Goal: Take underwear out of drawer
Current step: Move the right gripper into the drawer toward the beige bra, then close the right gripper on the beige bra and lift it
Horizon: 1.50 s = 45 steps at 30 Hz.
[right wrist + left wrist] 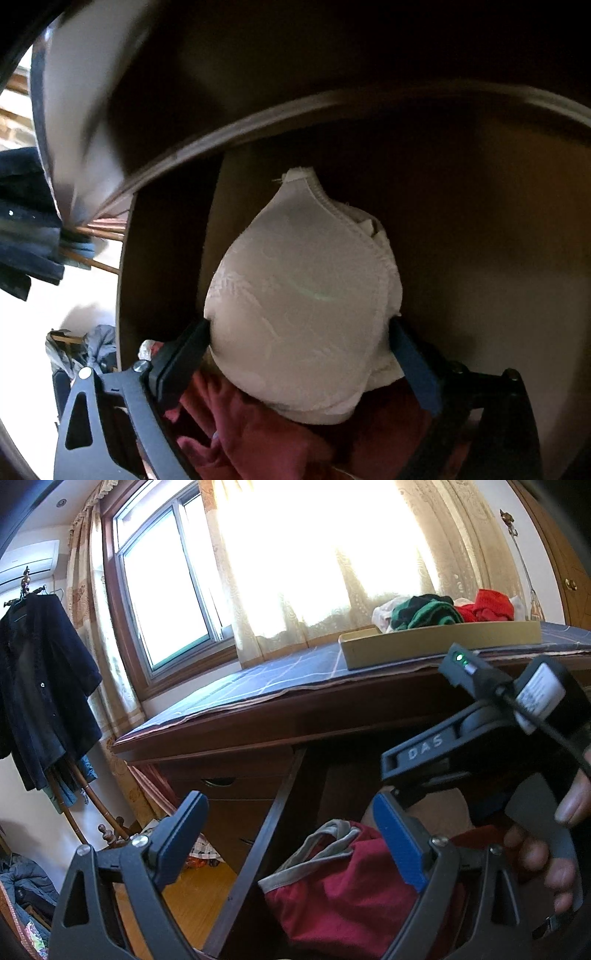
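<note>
A dark wooden pulled-out drawer (258,849) is set under the cloth-covered wooden desk top (258,679). In the drawer, crumpled maroon fabric underwear (332,893) is laid at the front, and a white padded bra cup (303,295) is rested partly on it, further in. The cup is flanked by the fingers of the right gripper (300,325). On the desk top a shallow tan cardboard tray (424,642) is placed before the window (166,590), with a heap of mixed clothes (424,613) in it. A dark hanging coat (40,686) is found far left.

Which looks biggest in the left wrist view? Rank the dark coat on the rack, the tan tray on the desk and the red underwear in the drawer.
1. Dark coat
2. Red underwear, though nearness inflates it
3. Tan tray
</note>
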Tool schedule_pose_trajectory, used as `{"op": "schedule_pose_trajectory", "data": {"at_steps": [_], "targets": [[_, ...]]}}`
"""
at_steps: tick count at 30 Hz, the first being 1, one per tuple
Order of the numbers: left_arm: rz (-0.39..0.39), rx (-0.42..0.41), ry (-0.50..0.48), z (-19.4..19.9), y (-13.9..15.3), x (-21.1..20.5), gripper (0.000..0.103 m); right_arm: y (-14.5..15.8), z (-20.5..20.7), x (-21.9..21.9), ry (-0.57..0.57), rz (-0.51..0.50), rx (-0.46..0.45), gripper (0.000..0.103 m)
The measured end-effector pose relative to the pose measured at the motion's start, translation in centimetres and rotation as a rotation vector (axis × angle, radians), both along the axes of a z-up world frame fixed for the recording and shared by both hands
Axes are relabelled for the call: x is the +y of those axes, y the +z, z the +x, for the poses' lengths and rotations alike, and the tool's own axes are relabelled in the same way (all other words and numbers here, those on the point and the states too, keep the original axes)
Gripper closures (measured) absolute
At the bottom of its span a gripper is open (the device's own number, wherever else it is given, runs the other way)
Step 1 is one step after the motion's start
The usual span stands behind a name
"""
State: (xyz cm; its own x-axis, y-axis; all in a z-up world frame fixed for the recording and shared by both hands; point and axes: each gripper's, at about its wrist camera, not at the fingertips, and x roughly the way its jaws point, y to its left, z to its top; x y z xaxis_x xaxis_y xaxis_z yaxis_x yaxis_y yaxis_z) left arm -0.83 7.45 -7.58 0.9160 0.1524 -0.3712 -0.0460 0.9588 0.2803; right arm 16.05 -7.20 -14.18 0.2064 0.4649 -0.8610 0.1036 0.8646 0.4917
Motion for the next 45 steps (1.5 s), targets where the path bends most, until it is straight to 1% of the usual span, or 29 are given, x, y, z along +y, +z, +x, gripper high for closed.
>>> {"op": "schedule_pose_trajectory", "data": {"at_steps": [7,9,13,17,21,22,26,30,35,36,38,40,41,45], "targets": [[0.003,0.0,0.0,0.1,0.0,0.1,0.01,-0.6,0.1,0.5,0.006,0.0,-0.004,0.005],[0.004,0.0,0.001,0.1,0.0,0.0,0.01,-0.6,0.0,0.4,0.007,-0.002,-0.006,0.012],[0.007,0.0,0.001,0.1,0.0,0.0,0.01,-0.5,-0.5,0.0,0.02,0.008,-0.012,0.022],[0.013,0.002,0.003,0.1,0.1,-0.1,0.01,0.4,-0.9,-0.1,0.043,0.018,-0.039,0.037],[0.02,0.007,0.007,0.3,0.1,-0.2,0.01,1.0,-1.8,-1.0,0.024,0.069,-0.058,0.049],[0.021,0.008,0.008,0.3,0.1,-0.2,0.01,1.2,-2.2,-1.6,0.015,0.094,-0.066,0.05],[0.029,0.014,0.015,0.4,0.0,-0.3,0.01,2.2,-4.3,-4.1,-0.044,0.128,-0.123,0.051],[0.038,0.022,0.024,0.6,0.0,-0.4,0.01,3.9,-6.4,-7.8,-0.121,0.157,-0.204,0.052],[0.044,0.03,0.034,0.7,-0.1,-0.5,0.01,5.7,-8.9,-12.5,-0.185,0.217,-0.258,0.052],[0.046,0.032,0.036,0.7,-0.1,-0.5,0.01,5.9,-9.5,-13.4,-0.191,0.231,-0.263,0.052],[0.047,0.036,0.041,0.7,-0.1,-0.5,0.01,6.2,-10.2,-14.4,-0.202,0.291,-0.265,0.052],[0.048,0.039,0.042,0.8,-0.1,-0.5,0.01,6.5,-11.1,-15.4,-0.208,0.367,-0.27,0.052],[0.048,0.04,0.043,0.7,-0.1,-0.5,0.01,6.7,-11.6,-15.9,-0.21,0.38,-0.278,0.052],[0.046,0.044,0.043,0.7,-0.1,-0.5,0.01,9.0,-12.3,-16.1,-0.185,0.38,-0.331,0.052]]}}
